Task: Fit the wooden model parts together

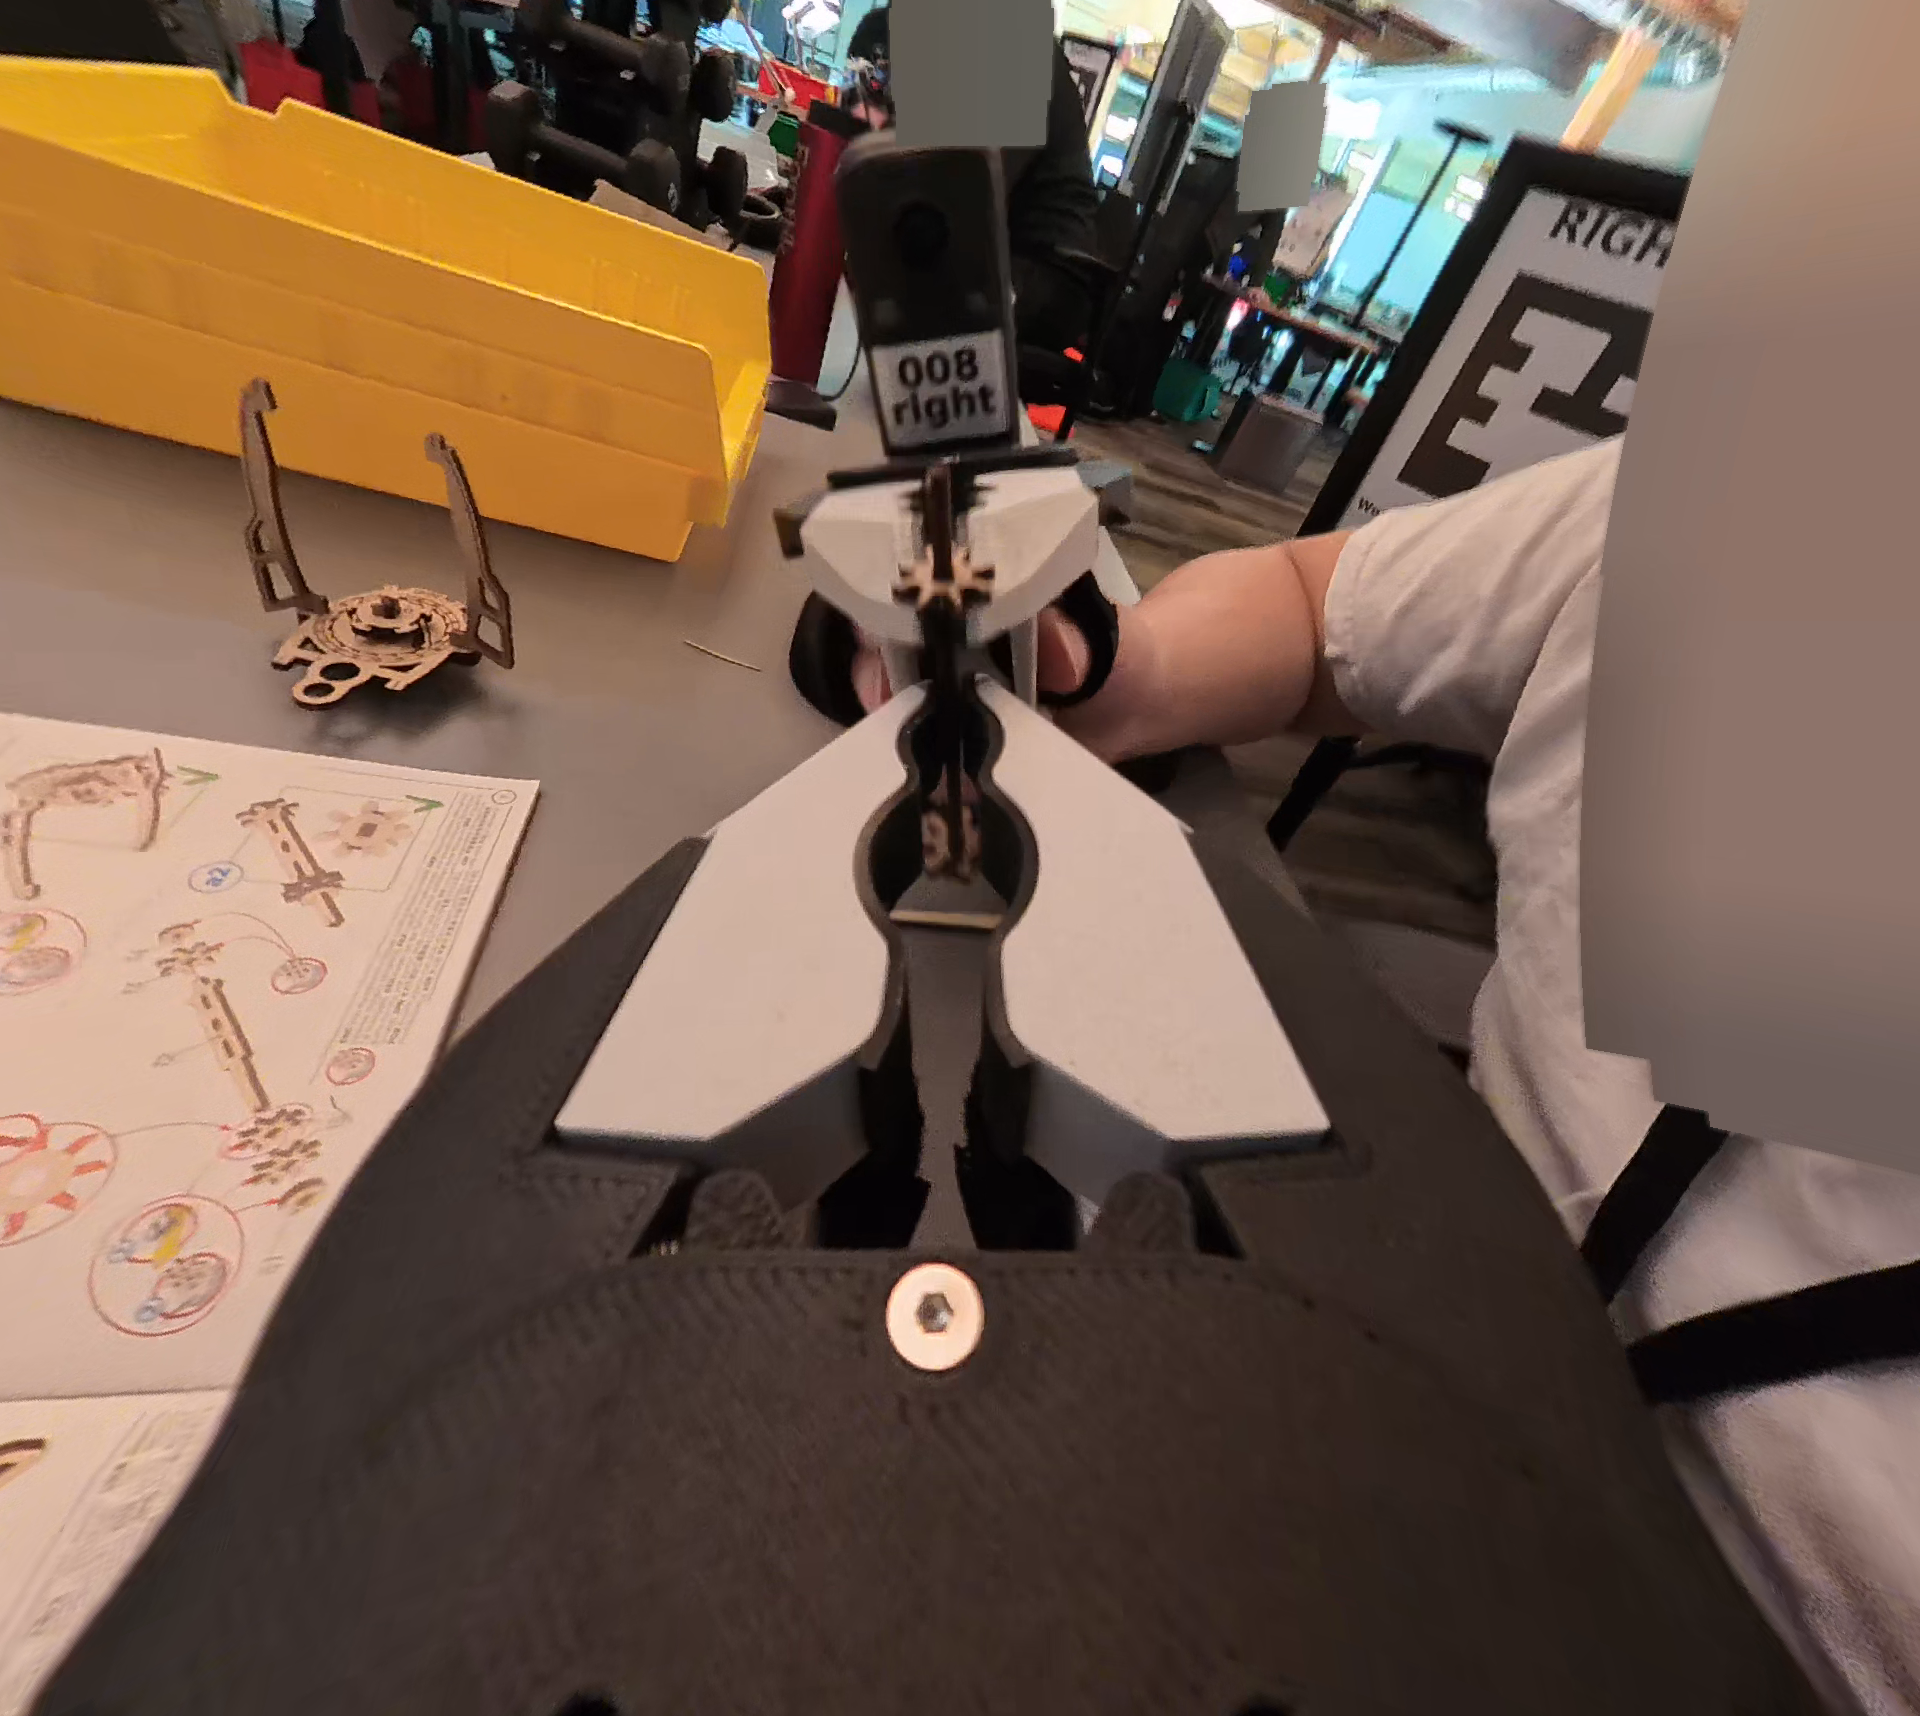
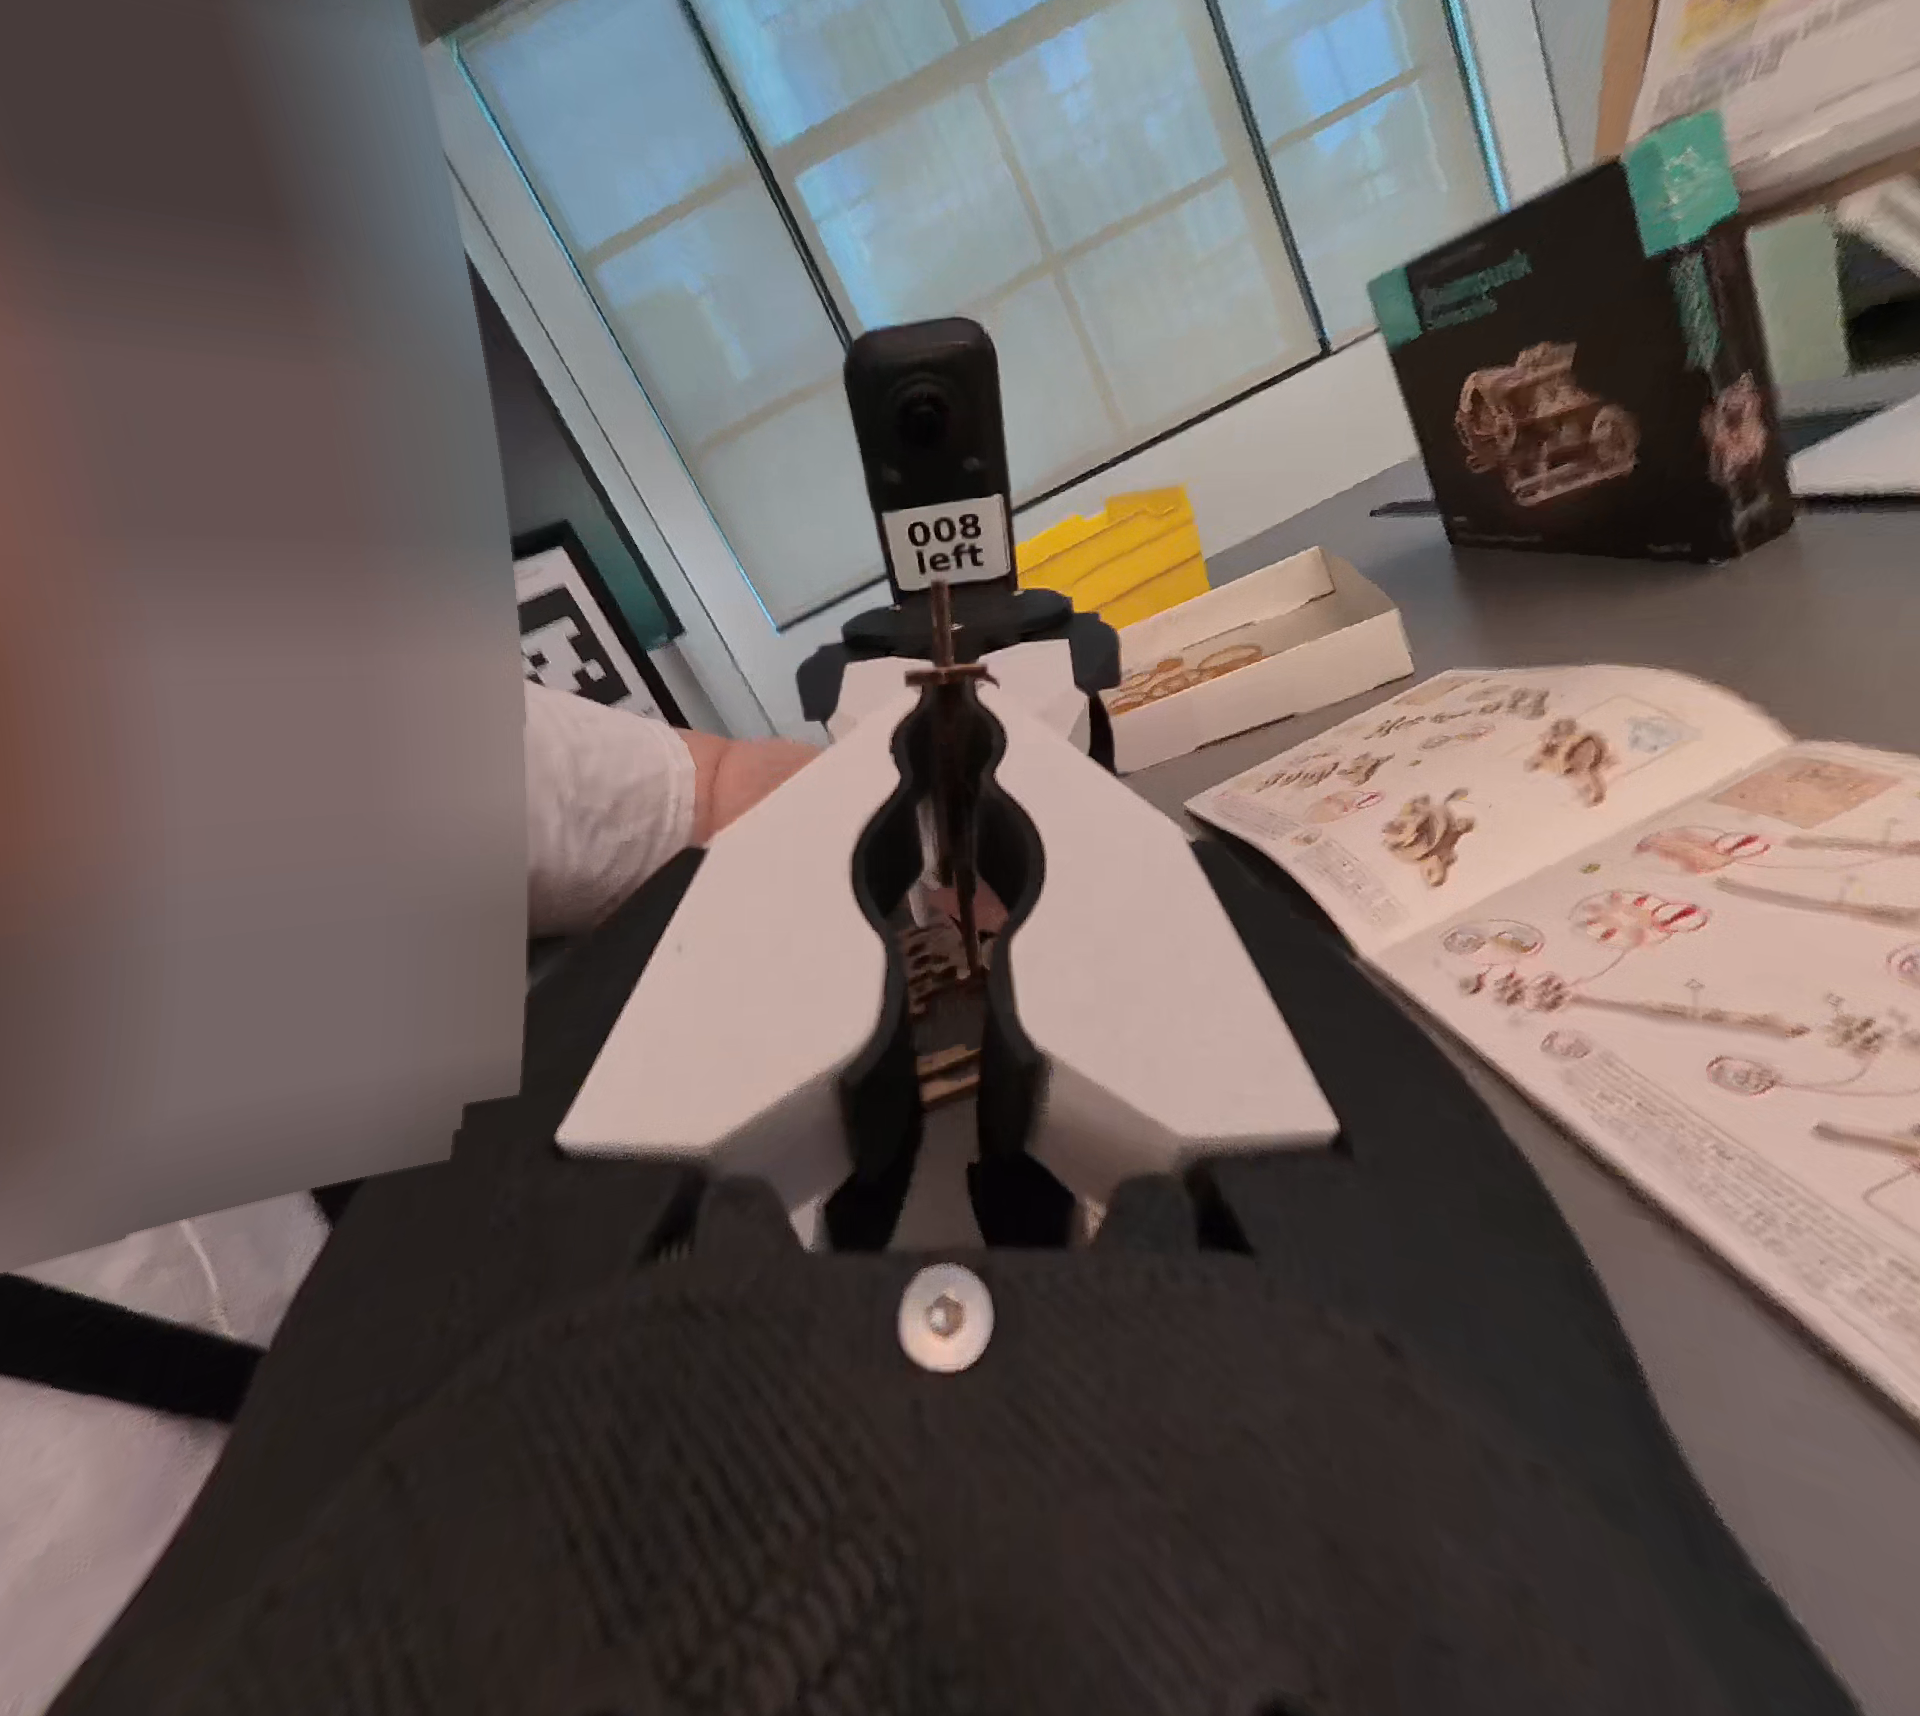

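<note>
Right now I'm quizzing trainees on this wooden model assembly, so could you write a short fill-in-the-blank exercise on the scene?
1. The bin behind the half-built wooden base is coloured ____.
2. The two uprights on that base number ____.
3. Both the left gripper and the right gripper are shut on one wooden ____.
4. The open instruction booklet lies on the ____.

Missing words: yellow; two; strip; table

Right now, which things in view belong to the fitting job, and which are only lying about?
In the job:
left gripper, shut on the wooden strip
right gripper, shut on the same strip
half-built wooden base
instruction booklet

Lying about:
yellow bin
dark kit box
white tray holding wooden sheets
marker board
</note>
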`<state>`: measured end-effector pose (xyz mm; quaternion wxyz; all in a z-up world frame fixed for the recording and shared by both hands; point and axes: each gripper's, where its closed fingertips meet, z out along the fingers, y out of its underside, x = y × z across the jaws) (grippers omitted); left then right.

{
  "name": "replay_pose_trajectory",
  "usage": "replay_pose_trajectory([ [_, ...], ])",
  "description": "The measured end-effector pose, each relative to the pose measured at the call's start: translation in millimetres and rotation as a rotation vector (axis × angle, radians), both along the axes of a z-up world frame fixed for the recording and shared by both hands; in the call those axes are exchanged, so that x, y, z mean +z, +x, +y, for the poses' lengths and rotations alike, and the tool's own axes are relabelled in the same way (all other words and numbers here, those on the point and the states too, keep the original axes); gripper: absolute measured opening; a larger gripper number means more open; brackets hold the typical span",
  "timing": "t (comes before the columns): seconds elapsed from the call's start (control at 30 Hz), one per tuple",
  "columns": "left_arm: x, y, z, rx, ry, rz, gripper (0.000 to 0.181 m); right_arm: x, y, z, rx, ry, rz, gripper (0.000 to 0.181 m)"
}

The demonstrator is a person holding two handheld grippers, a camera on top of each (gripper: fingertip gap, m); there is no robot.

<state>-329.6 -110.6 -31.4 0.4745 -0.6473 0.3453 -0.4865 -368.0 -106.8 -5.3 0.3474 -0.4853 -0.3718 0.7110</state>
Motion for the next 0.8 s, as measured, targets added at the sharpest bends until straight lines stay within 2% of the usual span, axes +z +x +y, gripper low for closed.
replay_pose_trajectory([
  [0.1,5,-8,-8,-0.014,0.097,0.032,0.017,9,11,3,-0.081,0.185,0.019,0.000],
  [0.17,8,-14,-14,-0.035,0.123,0.045,0.015,11,15,5,-0.136,0.305,0.009,0.000],
  [0.27,12,-21,-14,-0.033,0.098,0.030,0.017,12,15,-5,-0.147,0.508,0.003,0.000],
  [0.4,18,-20,-20,-0.091,-0.012,-0.047,0.020,5,13,-18,-0.180,0.794,-0.014,0.000],
  [0.53,14,-18,-22,-0.125,-0.081,-0.058,0.022,3,13,-25,-0.158,0.862,0.002,0.000],
  [0.8,18,-17,-27,-0.200,-0.191,-0.151,0.007,-6,11,-26,-0.130,0.918,-0.027,0.001],
])
